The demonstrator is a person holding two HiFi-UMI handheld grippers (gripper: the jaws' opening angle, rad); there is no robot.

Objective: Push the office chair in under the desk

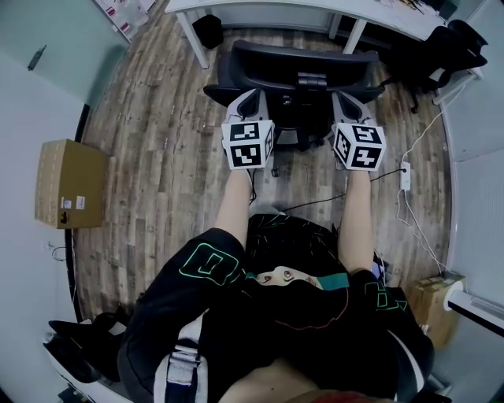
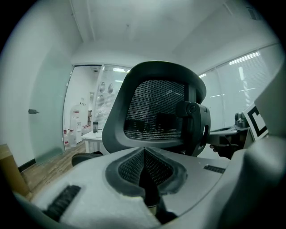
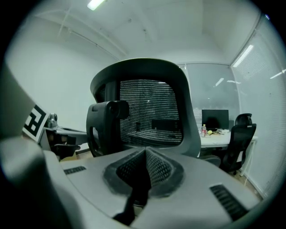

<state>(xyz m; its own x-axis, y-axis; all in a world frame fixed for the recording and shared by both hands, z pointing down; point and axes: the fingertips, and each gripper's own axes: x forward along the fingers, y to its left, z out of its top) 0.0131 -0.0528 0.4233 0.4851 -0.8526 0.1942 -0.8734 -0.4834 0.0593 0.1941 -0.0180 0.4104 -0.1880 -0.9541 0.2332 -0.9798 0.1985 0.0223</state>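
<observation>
Standing behind the office chair (image 1: pixel 299 61), the person holds both grippers side by side at its mesh backrest. The left gripper (image 1: pixel 250 98) has its jaws pressed together with nothing between them, and so does the right gripper (image 1: pixel 343 101). Whether either tip touches the backrest cannot be told. The chair stands on the wooden floor (image 1: pixel 150 118), facing the white desk (image 1: pixel 236 8), its backrest still out from the desk edge.
</observation>
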